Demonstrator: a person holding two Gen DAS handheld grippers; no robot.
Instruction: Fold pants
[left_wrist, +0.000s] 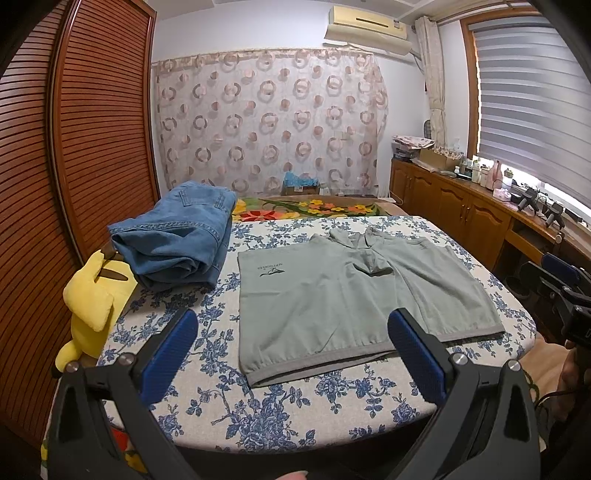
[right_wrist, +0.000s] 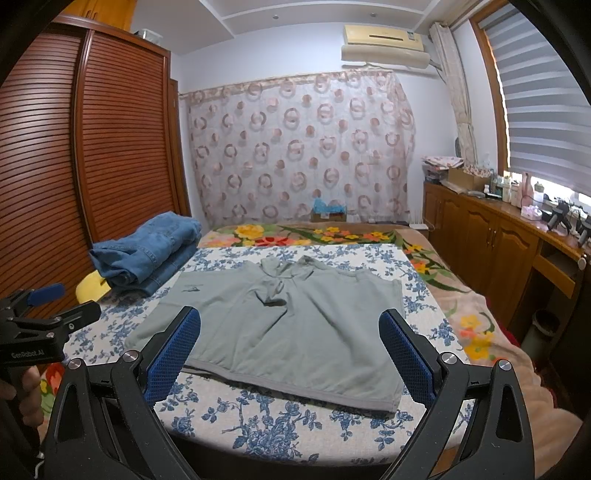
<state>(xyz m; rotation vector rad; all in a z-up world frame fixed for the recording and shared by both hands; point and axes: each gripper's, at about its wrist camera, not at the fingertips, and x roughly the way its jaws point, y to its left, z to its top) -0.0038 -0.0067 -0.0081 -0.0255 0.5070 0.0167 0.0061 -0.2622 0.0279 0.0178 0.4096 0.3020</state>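
Note:
Grey-green shorts (left_wrist: 354, 295) lie flat on a blue-flowered board (left_wrist: 280, 413), waistband toward me, legs away; they also show in the right wrist view (right_wrist: 288, 325). My left gripper (left_wrist: 291, 332) is open and empty, hovering above the near left part of the waistband. My right gripper (right_wrist: 290, 332) is open and empty, above the near middle of the waistband. The right gripper shows at the right edge of the left wrist view (left_wrist: 557, 284); the left gripper shows at the left edge of the right wrist view (right_wrist: 44, 314).
Folded blue jeans (left_wrist: 177, 240) sit at the board's far left, also in the right wrist view (right_wrist: 147, 251). A yellow plush toy (left_wrist: 92, 302) lies beside them. A slatted wardrobe (left_wrist: 74, 147) stands left, wooden cabinets (left_wrist: 461, 206) right, a flowered blanket (right_wrist: 461, 325) under the board.

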